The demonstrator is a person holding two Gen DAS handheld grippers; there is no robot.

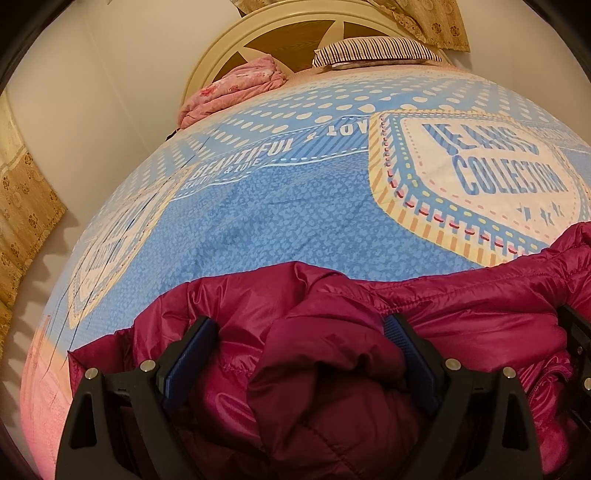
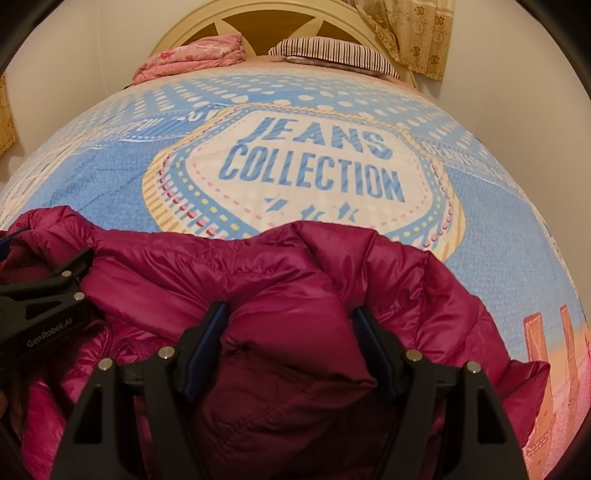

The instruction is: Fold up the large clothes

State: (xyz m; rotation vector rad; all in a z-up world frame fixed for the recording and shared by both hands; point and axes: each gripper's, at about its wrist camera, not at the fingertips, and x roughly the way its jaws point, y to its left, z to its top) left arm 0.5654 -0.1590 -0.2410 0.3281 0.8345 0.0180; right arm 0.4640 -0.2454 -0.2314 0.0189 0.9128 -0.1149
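On the bed (image 1: 280, 206), near its foot edge, the magenta puffer jacket (image 1: 461, 306) lies bunched. Left tongs (image 1: 299, 328) stand apart, a thick fold bulging between the pads, not pinched. Right tongs (image 2: 291, 314) likewise stand apart around another bunch. Step looks like the opening grasp; next move calls for closing both tongs, then lifting and spreading the jacket flat.

You face a bed (image 2: 110, 173) with a round headboard (image 2: 229, 18); patterned curtains (image 2: 417, 33) hang right of it.
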